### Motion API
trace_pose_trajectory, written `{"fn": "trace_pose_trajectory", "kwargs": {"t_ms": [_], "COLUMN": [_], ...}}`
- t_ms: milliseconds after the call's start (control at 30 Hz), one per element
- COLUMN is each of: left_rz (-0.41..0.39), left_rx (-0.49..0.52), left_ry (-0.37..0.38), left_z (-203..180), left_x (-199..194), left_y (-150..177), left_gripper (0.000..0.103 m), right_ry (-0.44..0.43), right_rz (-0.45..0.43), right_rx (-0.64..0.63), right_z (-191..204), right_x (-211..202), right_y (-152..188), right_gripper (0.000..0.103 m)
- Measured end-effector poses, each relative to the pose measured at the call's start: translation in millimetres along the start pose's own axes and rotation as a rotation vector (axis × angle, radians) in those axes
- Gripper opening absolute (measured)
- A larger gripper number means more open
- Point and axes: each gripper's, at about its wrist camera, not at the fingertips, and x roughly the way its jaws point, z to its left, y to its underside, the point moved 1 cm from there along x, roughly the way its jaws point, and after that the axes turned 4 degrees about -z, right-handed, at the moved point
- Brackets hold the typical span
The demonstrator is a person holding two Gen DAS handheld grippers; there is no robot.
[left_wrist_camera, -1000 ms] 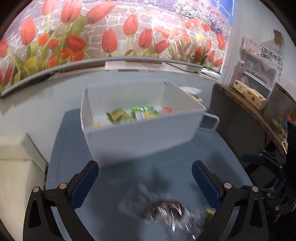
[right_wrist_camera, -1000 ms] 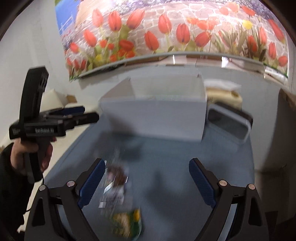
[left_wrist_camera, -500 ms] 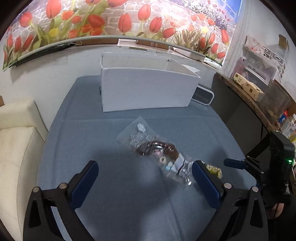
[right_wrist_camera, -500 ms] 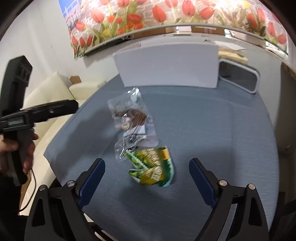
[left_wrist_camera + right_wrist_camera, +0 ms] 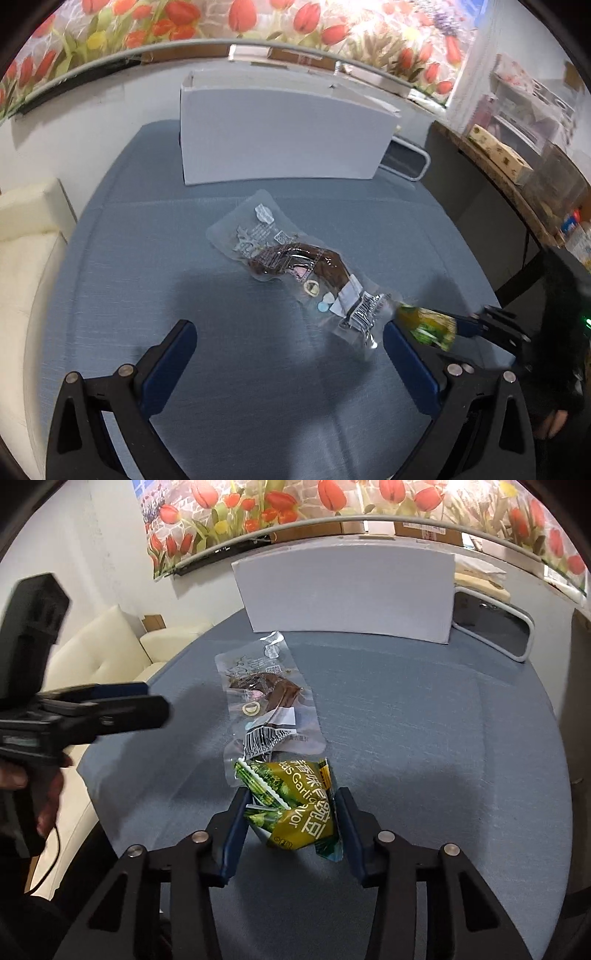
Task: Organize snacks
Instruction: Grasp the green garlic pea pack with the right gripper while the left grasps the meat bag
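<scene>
Green packet [image 5: 295, 805] sits on the blue table [image 5: 424, 746], squeezed between the right gripper's [image 5: 291, 825] pads, whose jaws have just been closing onto it. Clear packet [image 5: 264, 698] lies just beyond, touching it, short of the white box [image 5: 347, 594]. Left gripper [image 5: 290, 350] hangs spread wide, nothing between its fingers.

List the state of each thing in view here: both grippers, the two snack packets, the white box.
Right gripper: jaws just closed, pads pressing the green packet.
Green packet: crumpled, pinched between the pads.
Left gripper: open, empty, above the blue table.
Clear packet: sealed, lying flat, untouched.
White box: upright at the back, top open.
</scene>
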Motion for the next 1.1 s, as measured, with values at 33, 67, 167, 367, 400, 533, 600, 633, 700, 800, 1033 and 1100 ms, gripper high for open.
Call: {"fn": "trace_pose_trajectory", "kwargs": {"t_ms": [33,67,167,367,400,533,600,633,700,800,1033,1100], "left_rz": [0.019,0.036,0.06,0.051,0.049,0.039,0.046,0.052,0.06,0.021,-0.011,-0.005], "left_rx": [-0.021,-0.044,-0.112,-0.186,-0.198,-0.204,-0.222,-0.23,-0.255,-0.276,-0.19,-0.157], "left_ry": [0.001,-0.009,-0.082,-0.205,-0.227,-0.341,-0.407,-0.434,-0.482,-0.504,-0.405,-0.369], "left_z": [-1,-1,-7,-29,-33,-54,-61,-61,-64,-70,-76,-77], "left_x": [7,15,34,61,66,81,88,92,99,100,90,89], "left_y": [-1,-2,-9,-24,-26,-29,-28,-28,-26,-24,-23,-23], "left_gripper": [0.103,0.103,0.103,0.103,0.103,0.103,0.103,0.103,0.103,0.103,0.078,0.077], "right_ry": [0.006,0.017,0.018,0.005,0.004,0.004,0.003,0.006,0.003,0.004,-0.002,-0.003], "right_rz": [-0.009,-0.018,-0.036,-0.062,-0.067,-0.085,-0.091,-0.096,-0.106,-0.12,-0.135,-0.136], "right_rx": [0.002,0.002,0.015,0.049,0.057,0.083,0.089,0.091,0.102,0.112,0.119,0.121], "right_z": [-1,-3,-8,-21,-24,-37,-41,-43,-49,-54,-58,-59], "right_x": [-6,-12,-24,-44,-47,-57,-61,-63,-67,-73,-77,-75], "right_y": [1,3,7,19,21,26,28,28,31,32,32,32], "right_gripper": [0.05,0.05,0.05,0.05,0.05,0.05,0.05,0.05,0.05,0.05,0.05,0.05]}}
